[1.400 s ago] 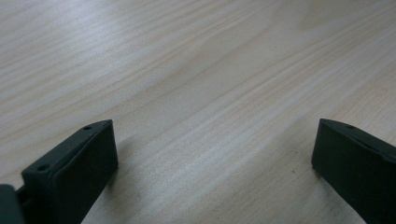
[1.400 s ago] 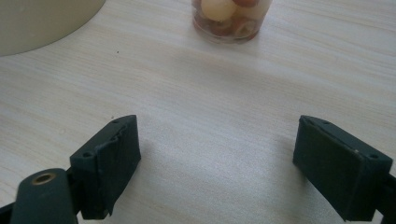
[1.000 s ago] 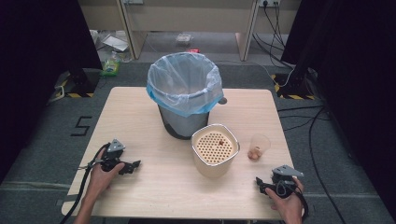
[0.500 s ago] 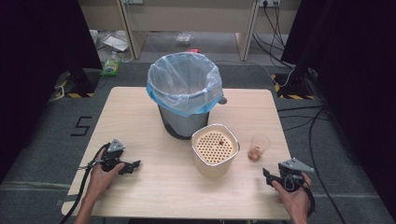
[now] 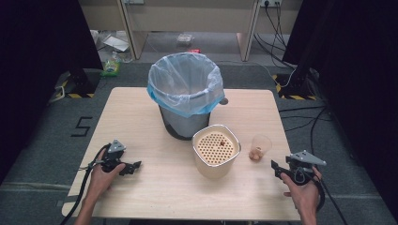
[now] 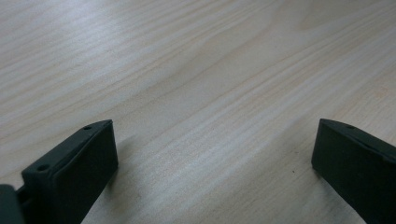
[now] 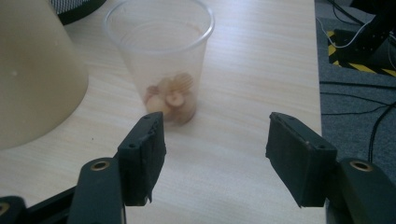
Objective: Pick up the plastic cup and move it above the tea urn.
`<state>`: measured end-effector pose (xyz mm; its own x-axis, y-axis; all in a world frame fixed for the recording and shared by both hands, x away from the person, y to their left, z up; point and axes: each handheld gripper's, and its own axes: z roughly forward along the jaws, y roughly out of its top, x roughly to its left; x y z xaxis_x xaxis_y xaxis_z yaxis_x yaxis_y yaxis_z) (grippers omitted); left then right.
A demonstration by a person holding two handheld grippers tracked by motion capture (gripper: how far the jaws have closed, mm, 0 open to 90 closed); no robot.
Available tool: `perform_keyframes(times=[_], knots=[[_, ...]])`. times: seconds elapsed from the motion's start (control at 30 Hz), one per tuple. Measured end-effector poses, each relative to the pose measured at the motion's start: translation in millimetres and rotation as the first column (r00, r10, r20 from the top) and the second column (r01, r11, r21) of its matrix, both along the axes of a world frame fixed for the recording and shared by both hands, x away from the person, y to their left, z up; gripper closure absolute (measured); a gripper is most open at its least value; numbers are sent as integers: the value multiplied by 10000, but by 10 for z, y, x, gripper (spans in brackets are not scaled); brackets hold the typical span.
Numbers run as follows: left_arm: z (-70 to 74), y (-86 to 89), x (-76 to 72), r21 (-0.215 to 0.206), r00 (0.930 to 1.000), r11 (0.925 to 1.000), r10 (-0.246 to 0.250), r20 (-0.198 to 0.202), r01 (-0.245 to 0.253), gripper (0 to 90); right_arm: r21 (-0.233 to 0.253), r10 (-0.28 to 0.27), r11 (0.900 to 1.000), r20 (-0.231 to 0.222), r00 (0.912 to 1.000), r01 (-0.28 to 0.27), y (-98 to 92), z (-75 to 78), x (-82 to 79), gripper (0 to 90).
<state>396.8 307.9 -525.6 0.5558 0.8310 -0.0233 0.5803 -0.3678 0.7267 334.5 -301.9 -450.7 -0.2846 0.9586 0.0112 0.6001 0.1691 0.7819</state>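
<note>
The right tongs hang near the right front corner of the surface, jaws spread wide and gripping nothing, aimed at the clear plastic cup; in the right gripper view those tongs have the cup ahead and a little off to the side of one jaw, apart from it, with bare wood between the jaws; the right edge of the surface runs close beside them, and past it lie grey floor and cables. The cup stands upright just beside the cream container with the perforated insert, so room on that side is tight; the open approach is from the front and the right. Behind the container stands the bin lined with a blue-rimmed bag, taking the middle of the surface. The left tongs rest low over the front left part, well apart from everything, jaws likewise wide and empty; the left gripper view shows these tongs over plain wood, with free room all round.

The small pale brown pieces at the cup's bottom are blurred and I cannot tell what they are; the container is cut off by the frame in the right gripper view, and a small round thing behind the bin is mostly hidden.
</note>
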Motion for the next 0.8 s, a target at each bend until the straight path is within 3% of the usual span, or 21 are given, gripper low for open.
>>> perform_keyframes(times=[0.23,0.53,0.8], knots=[[0,1,0,4,10000,10000,-5,-1,5,0,95,-27,10000,133,9999,26,-43,122,83,404],[0,0,0,0,10000,10000,-3,0,3,0,216,186,9996,273,9995,-192,33,292,254,429],[0,1,0,4,10000,10000,-6,-1,6,0,231,392,9990,177,9991,-396,110,316,395,434]])
